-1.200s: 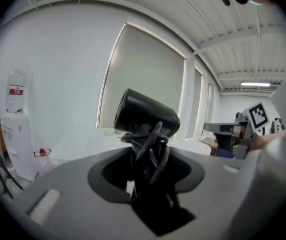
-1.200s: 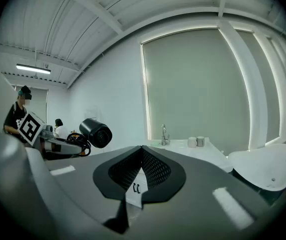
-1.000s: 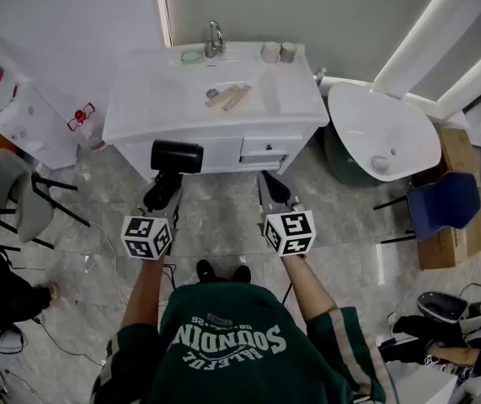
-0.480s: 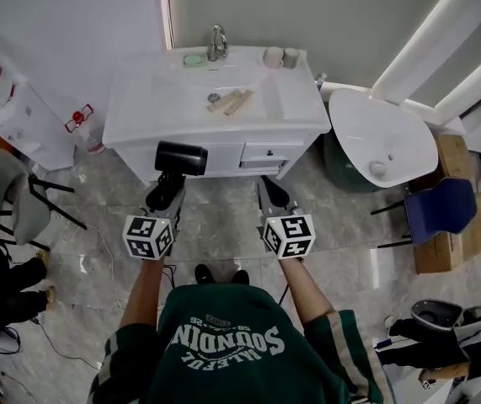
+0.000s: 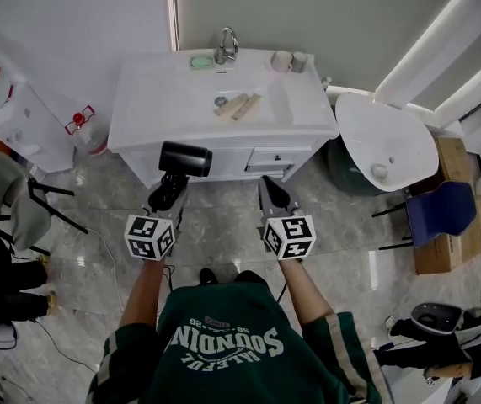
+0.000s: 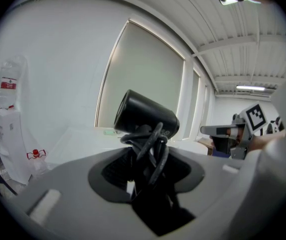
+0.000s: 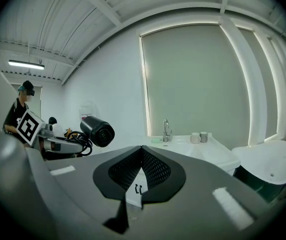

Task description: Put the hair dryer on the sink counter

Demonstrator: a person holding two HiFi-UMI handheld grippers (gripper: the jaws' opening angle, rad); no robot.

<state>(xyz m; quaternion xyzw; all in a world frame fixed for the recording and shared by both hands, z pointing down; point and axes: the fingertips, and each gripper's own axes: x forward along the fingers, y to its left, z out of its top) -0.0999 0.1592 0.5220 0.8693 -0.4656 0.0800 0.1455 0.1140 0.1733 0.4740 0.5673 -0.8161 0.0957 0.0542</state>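
Short of the surface's front edge, over the floor, the dryer [image 5: 184, 159] hangs in my left tool [image 5: 169, 190], which is clamped on its handle with the cord [image 6: 153, 149] looped round it. My right tool [image 5: 271, 194] is empty, jaws together. The pads may be biting on cord rather than handle, so the heavy barrel could swivel or slip out. Coming in low, the barrel could strike the front edge of the surface [image 5: 152, 99]. Set down too near that edge or the basin [image 5: 265, 99] rim, it could roll off.
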